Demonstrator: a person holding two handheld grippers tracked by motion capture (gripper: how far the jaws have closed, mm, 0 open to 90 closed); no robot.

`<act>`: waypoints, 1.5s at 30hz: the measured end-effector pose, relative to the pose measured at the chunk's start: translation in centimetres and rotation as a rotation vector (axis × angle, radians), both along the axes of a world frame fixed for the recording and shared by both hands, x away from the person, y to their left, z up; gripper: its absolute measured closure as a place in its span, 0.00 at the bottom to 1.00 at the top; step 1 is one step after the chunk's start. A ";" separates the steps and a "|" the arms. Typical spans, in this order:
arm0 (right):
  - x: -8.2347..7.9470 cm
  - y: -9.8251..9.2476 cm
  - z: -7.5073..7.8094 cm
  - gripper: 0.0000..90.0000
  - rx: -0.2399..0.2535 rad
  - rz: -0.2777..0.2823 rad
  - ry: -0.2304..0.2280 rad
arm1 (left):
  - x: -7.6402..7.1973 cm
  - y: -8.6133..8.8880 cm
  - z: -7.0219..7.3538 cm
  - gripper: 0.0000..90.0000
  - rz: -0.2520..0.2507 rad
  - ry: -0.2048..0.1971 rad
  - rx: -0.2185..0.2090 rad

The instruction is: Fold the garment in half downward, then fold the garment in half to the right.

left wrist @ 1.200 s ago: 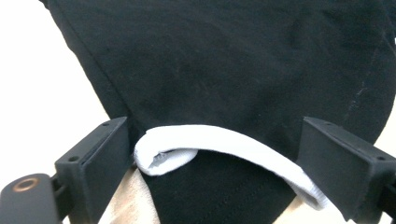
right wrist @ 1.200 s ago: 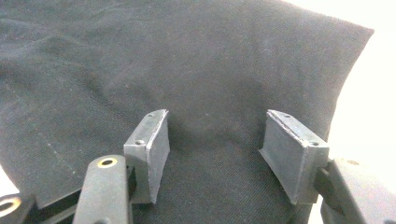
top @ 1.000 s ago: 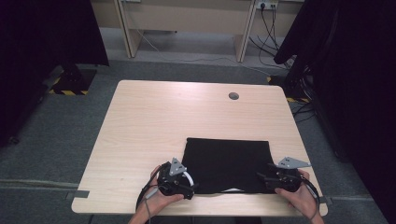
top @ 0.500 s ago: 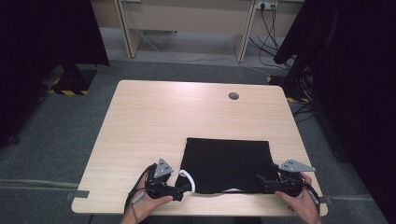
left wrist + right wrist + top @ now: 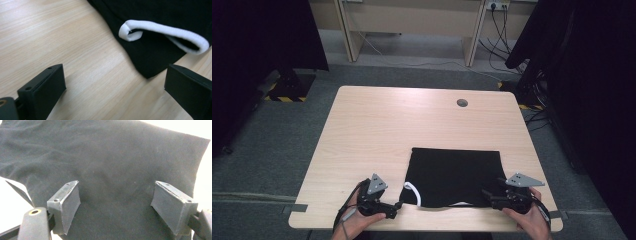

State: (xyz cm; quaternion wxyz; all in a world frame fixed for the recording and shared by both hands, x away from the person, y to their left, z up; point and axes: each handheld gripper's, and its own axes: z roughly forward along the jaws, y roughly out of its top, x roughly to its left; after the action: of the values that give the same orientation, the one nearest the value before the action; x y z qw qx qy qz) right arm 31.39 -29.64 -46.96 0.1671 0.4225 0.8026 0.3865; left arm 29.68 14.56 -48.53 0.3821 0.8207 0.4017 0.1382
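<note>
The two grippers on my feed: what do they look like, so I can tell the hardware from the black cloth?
Each is a black body in a bare hand, no sleeve visible. The left claw and right claw each carry a grey three-cornered plate on top, and a dark cable trails from each. In the gripper views the jaws are two blocky black rectangular pads with small screw holes, and a brass-coloured ring marks the mount.

A folded black cloth [image 5: 455, 176] with a white ribbed edge [image 5: 413, 190] lies on the pale wooden table [image 5: 377, 130]. The left gripper [image 5: 395, 210] sits just off the cloth's near left corner, the right gripper [image 5: 486, 195] at its near right corner.
</note>
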 end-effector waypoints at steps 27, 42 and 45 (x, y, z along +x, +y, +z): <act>-0.6 -0.8 -0.7 0.27 -0.057 0.003 0.017 | -0.2 -0.1 -0.1 0.00 0.001 -0.016 0.067; -0.1 -2.2 -0.7 0.27 -0.059 0.042 0.018 | -1.1 -1.4 -0.2 0.00 -0.069 -0.027 0.030; 0.1 -2.5 -0.7 0.27 -0.059 0.040 0.017 | -1.2 -2.1 -0.2 0.00 -0.086 -0.026 0.010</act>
State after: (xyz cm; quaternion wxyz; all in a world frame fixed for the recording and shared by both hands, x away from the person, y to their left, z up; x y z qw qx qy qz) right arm 31.49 -32.17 -47.66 0.1648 0.4047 0.8234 0.3621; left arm 28.48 12.49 -48.74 0.3887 0.8373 0.3604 0.1341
